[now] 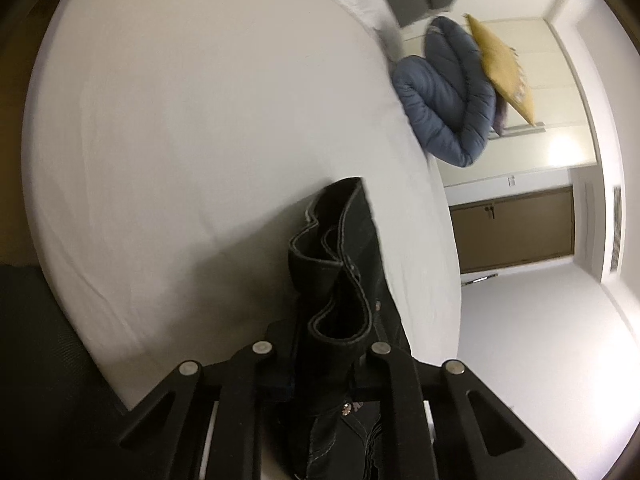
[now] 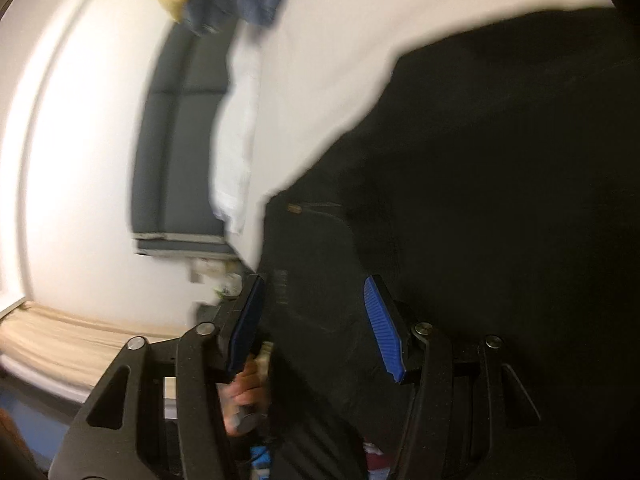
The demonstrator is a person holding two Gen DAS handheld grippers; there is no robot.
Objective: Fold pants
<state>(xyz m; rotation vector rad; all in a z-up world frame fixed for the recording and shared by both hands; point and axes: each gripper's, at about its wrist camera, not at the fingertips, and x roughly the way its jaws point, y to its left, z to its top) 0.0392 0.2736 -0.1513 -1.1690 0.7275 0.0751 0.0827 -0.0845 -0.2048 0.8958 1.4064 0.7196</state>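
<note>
Gripping a bunched fold of the black pants (image 1: pixel 340 280), the left tool (image 1: pixel 328 360) is closed tight on the cloth in the left wrist view; stitched hems and seams stand up in waves between its arms. Behind the pants lies the white bed (image 1: pixel 180 120), and at its far edge sit a blue quilted jacket (image 1: pixel 444 96) and a yellow cushion (image 1: pixel 500 68). A brown door (image 1: pixel 516 228) shows beyond in the white wall.

From the right wrist view, the right tool (image 2: pixel 320 320) stands wide, its blue pads (image 2: pixel 382 328) well apart, with the pants (image 2: pixel 480 200) spread across the gap and over the bed (image 2: pixel 340 40). The picture is blurred. A gray headboard (image 2: pixel 180 140) stands to the left.
</note>
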